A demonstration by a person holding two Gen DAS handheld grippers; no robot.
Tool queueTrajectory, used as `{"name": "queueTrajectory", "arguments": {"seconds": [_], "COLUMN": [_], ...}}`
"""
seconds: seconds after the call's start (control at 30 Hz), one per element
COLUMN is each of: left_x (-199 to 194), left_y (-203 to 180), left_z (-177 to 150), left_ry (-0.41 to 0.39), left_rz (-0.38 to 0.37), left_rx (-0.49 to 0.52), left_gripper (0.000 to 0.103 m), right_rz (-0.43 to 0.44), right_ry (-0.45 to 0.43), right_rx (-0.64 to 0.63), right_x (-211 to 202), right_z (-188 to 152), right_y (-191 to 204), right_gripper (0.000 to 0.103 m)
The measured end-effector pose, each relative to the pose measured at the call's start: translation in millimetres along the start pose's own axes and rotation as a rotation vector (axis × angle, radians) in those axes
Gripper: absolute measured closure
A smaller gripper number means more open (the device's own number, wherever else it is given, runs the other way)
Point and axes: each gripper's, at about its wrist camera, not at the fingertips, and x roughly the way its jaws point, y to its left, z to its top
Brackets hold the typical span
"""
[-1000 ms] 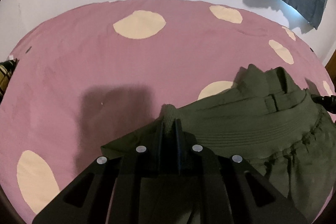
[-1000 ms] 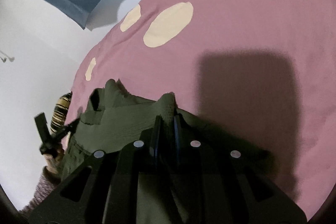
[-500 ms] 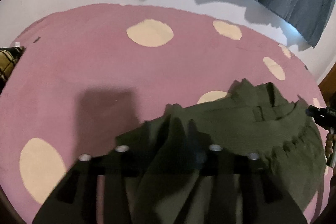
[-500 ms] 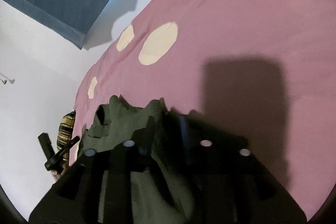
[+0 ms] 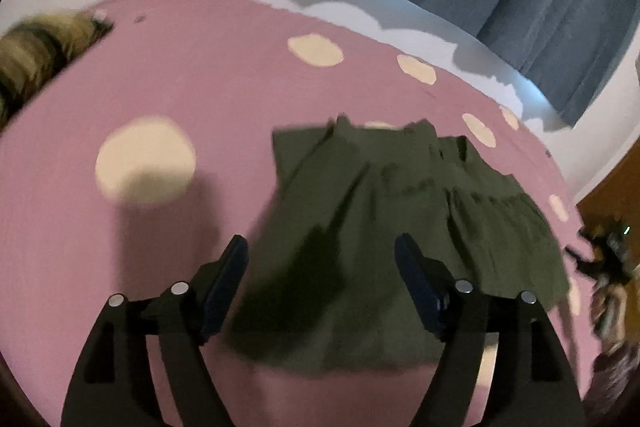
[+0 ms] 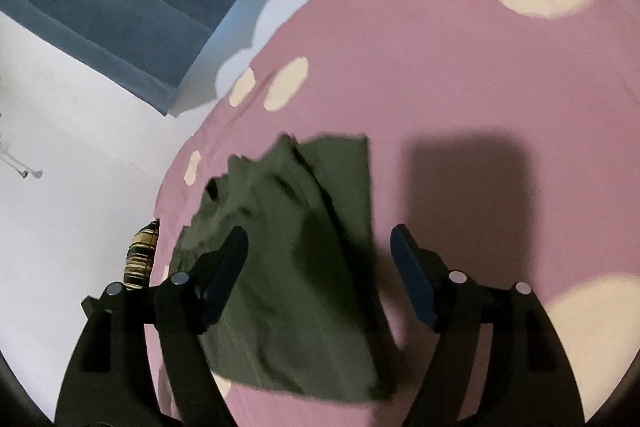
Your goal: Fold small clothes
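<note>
An olive-green garment (image 5: 380, 235) is shown lying folded on a pink spotted bedcover (image 5: 180, 99), directly ahead of both tongs. In the left wrist view, the left gripper (image 5: 320, 279) is held above the near edge, fingers apart and empty. In the right wrist view, the right gripper (image 6: 318, 275) is likewise spread and empty; the garment's (image 6: 292, 259) long axis appears to run near to far, offset leftward.

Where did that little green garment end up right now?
The green garment lies flat on the pink spotted bedspread, just ahead of both open grippers, the left gripper and right gripper. Neither is touching it.
</note>
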Motion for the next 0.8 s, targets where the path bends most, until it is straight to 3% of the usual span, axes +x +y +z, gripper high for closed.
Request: {"name": "queueTrajectory", "arguments": {"seconds": [0.27, 0.47, 0.5, 0.57, 0.63, 0.67, 0.73, 0.8], "left_x": [-11, 14, 16, 25, 29, 31, 33, 32], "left_y": [22, 23, 25, 25, 25, 24, 24, 24], "left_z": [-61, -55, -55, -50, -48, -48, -48, -48], "left_ry": [0.059, 0.055, 0.049, 0.047, 0.046, 0.05, 0.055, 0.051], "left_rz": [-0.077, -0.086, -0.087, -0.08, -0.039, -0.011, 0.037, 0.05], "left_rx": [-0.198, -0.264, -0.271, -0.282, -0.278, -0.27, -0.25, -0.236], "left_gripper": [0.027, 0.027, 0.027, 0.029, 0.045, 0.054, 0.064, 0.067], "right_rz": [0.013, 0.038, 0.009, -0.056, -0.101, -0.093, -0.089, -0.095], "right_ry": [0.039, 0.048, 0.048, 0.036, 0.044, 0.053, 0.059, 0.051], "right_rx": [0.103, 0.095, 0.075, 0.026, 0.008, 0.01, 0.005, -0.007], "right_x": [-6, 8, 12, 16, 18, 19, 20, 21], "right_z": [-56, -65, -66, -68, -70, -71, -72, -73], "right_y": [-24, -11, -7, 1, 1, -1, -3, -2], "right_gripper": [0.027, 0.025, 0.026, 0.044, 0.073, 0.075, 0.078, 0.079]}}
